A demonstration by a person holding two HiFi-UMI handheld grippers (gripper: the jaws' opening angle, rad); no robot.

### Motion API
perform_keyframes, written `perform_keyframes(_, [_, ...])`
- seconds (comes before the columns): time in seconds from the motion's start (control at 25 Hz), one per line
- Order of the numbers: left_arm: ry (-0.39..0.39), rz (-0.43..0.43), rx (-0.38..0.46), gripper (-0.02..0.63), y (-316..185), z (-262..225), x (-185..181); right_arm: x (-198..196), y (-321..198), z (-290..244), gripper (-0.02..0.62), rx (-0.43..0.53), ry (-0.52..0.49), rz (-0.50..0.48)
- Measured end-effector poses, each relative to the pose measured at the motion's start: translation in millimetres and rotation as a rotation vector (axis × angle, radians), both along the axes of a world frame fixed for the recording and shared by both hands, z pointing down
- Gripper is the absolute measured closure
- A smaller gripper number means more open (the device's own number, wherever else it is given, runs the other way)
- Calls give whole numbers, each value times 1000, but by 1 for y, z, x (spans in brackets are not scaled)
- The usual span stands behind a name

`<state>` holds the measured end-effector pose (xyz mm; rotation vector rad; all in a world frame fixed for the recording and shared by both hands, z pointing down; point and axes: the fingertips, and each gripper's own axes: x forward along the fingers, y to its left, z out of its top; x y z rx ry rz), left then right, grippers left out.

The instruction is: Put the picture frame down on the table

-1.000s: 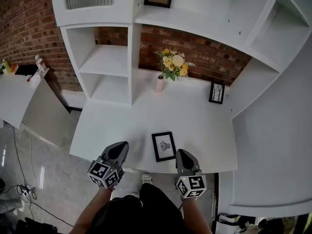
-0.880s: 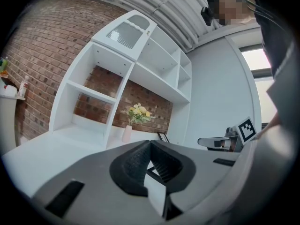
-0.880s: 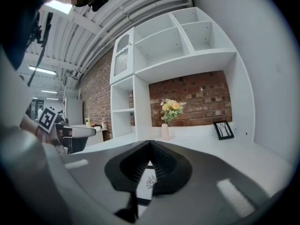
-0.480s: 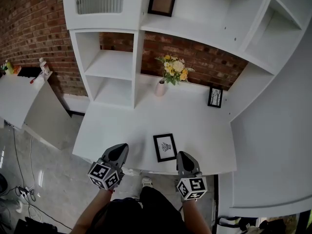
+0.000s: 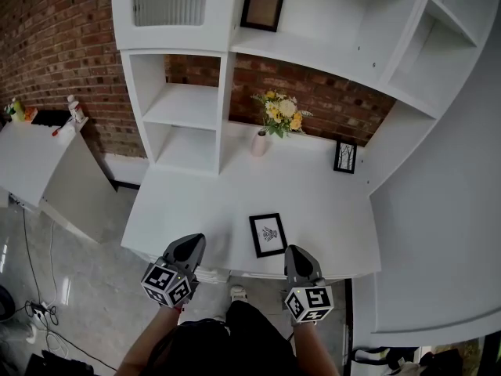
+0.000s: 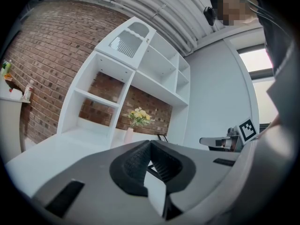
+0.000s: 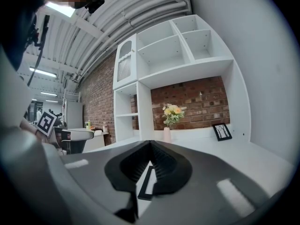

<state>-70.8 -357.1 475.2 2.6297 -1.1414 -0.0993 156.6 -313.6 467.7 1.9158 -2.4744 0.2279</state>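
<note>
The black picture frame (image 5: 268,234) lies flat on the white table (image 5: 203,202), near its front edge, holding a small white print. My left gripper (image 5: 190,242) hovers at the front edge to the frame's left, and my right gripper (image 5: 293,251) just to its right. Both are shut and hold nothing. In the left gripper view the jaws (image 6: 150,144) meet at the tips, with a dark edge of the frame (image 6: 151,168) showing through the gap. The right gripper (image 7: 150,143) is also shut, and the frame (image 7: 146,184) lies on the table beyond it.
A pink vase of yellow flowers (image 5: 258,142) and a small leaning picture (image 5: 344,156) stand at the table's back. White shelving (image 5: 184,104) rises behind, with another frame (image 5: 262,7) on top. A white side table (image 5: 39,159) is at left, and cables (image 5: 39,313) lie on the floor.
The head view has shifted slightly. The frame stays flat on the table and both grippers keep their places beside it.
</note>
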Motion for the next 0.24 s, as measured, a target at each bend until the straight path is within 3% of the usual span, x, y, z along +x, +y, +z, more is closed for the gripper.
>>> perform_keyframes(0.24, [2,1,0,608,13,1,-7,-5,14,1,591,1,-18,13])
